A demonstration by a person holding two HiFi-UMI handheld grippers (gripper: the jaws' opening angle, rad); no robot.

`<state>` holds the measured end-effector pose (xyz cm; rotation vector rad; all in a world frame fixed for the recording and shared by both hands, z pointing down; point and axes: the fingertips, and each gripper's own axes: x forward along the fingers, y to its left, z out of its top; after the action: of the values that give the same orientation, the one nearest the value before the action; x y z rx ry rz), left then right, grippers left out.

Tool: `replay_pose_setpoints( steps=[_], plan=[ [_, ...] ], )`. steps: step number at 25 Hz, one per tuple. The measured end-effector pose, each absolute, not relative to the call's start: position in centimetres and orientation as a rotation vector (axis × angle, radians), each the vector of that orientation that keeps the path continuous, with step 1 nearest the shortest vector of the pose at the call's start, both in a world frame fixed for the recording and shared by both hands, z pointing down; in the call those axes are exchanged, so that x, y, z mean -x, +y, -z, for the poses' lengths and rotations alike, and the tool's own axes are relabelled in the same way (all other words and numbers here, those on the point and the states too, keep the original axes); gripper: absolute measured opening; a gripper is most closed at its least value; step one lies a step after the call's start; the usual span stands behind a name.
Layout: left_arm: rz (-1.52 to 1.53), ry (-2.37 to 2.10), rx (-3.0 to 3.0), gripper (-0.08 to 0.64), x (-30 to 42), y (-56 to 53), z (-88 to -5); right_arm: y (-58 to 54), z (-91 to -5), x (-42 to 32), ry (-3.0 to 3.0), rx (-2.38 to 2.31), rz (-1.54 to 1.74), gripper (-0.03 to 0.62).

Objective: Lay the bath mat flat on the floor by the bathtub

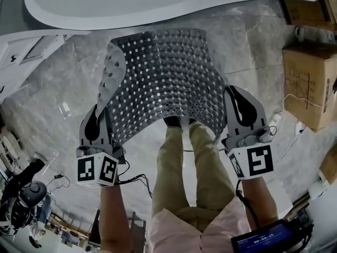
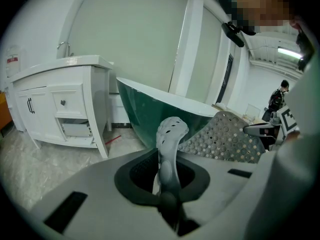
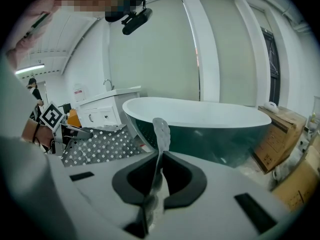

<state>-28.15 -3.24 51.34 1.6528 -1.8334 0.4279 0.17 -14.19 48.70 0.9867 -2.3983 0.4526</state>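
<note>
A grey perforated bath mat (image 1: 168, 80) with rows of suction cups hangs spread between my two grippers, above the marble floor in front of the bathtub (image 1: 158, 4). My left gripper (image 1: 100, 121) is shut on the mat's left edge, which curls up past the jaws as a folded flap (image 2: 170, 134). My right gripper (image 1: 237, 115) is shut on the mat's right edge, and a thin strip of the mat (image 3: 161, 134) stands up between its jaws. The mat's far end droops toward the floor near the tub. The dark green tub wall (image 2: 145, 116) is close ahead in both gripper views.
A white vanity cabinet (image 2: 60, 101) stands left of the tub. Cardboard boxes (image 1: 310, 83) and cables lie on the right. The person's legs and shoes (image 1: 181, 141) are under the mat's near edge. Clutter and gear (image 1: 21, 194) sit at the lower left.
</note>
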Motion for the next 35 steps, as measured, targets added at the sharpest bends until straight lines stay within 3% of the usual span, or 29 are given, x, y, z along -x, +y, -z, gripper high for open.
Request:
replay_pose_setpoints(
  steps=[35],
  plan=[
    [-0.444, -1.860, -1.705, 0.040, 29.1, -1.3, -59.4, -12.5, -56.6, -1.1, -2.426, -0.982, -0.378, 0.031]
  ],
)
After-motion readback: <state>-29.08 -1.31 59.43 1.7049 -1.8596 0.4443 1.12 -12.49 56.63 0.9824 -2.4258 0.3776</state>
